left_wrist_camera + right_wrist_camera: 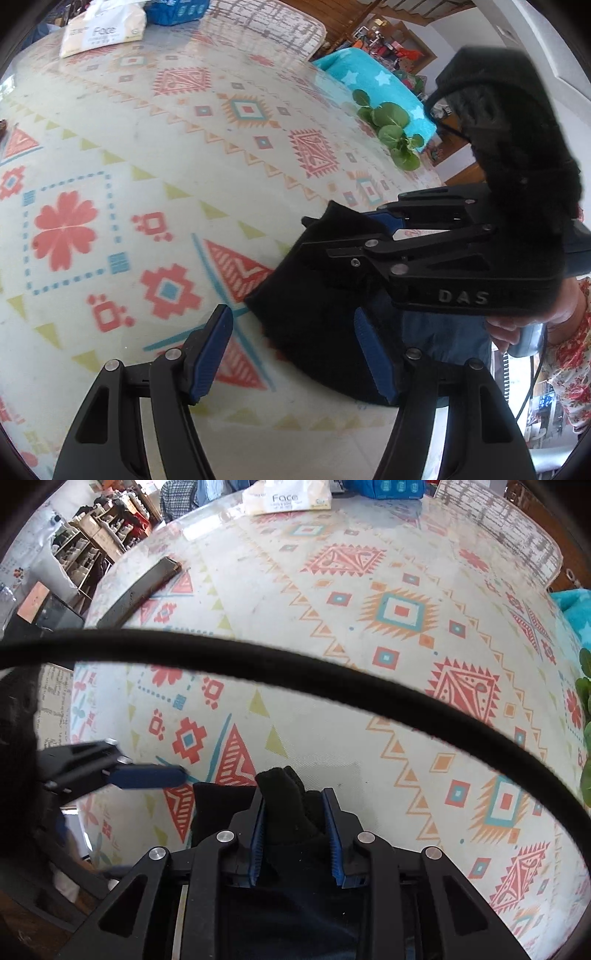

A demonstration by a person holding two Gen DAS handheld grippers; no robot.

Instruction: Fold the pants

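Observation:
The black pants [317, 295] hang bunched over the near edge of the table with the patterned cloth [147, 147]. My left gripper [295, 350] is open and empty, its right finger beside the dark fabric. My right gripper [376, 229] is shut on a fold of the pants, just ahead and to the right. In the right wrist view the right gripper [295, 827] pinches a bunched tip of the pants [284, 805] between its blue pads. The left gripper's blue finger [147, 775] shows at the left, apart from the fabric.
A tissue pack [99, 29] and a blue box [177, 11] lie at the far edge. Leafy greens [391, 129] and a teal star towel [380, 85] sit at the far right. A dark flat object [140, 590] lies at the table's left. A black cable [295, 679] crosses the right wrist view.

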